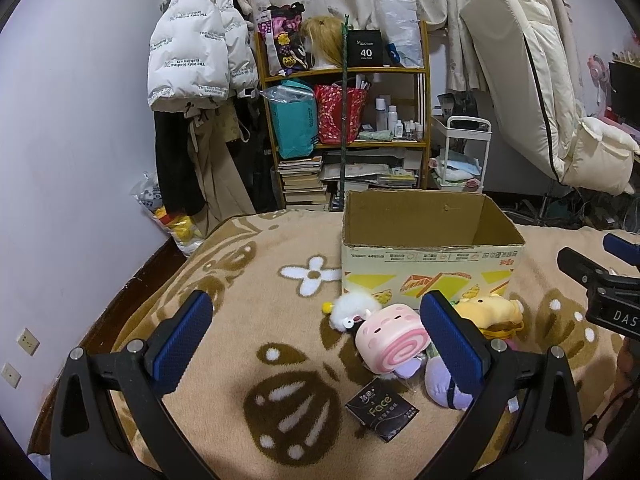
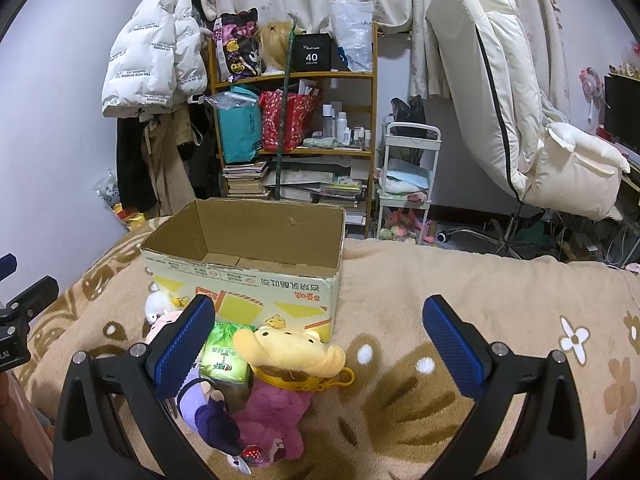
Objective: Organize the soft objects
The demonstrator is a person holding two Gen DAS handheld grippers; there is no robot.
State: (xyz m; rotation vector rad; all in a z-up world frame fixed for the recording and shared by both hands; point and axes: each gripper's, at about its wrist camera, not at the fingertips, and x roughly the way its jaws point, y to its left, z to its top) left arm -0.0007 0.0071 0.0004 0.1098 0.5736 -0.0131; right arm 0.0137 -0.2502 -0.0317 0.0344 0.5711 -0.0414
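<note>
A cluster of soft toys is seen lying on the tan flower-patterned blanket, just in front of an open cardboard box. In the left wrist view, a pink swirl-roll plush with a sleepy face is found at centre, a white fluffy toy touching it at its 10 o'clock and a yellow plush at its 2 o'clock, against the box front. A lilac plush lies at its 5 o'clock, partly hidden by a finger.

In the right wrist view, the yellow plush is seen draped over a yellow ring, with a magenta plush bear at its 6 o'clock and a purple-clothed doll at its 8 o'clock. A green tissue pack is wedged at its 9 o'clock, against the box.

"Face" is printed on a black packet lying at the swirl plush's 6 o'clock. Chinese characters are printed upside down along the box front. "40" is read on a black box on the wooden shelf, and "The only leading fashion" is repeated on a white puffer jacket.

The left gripper is held with its jaws spread wide, nothing between them. The right gripper is likewise spread wide above the toys, gripping nothing.
</note>
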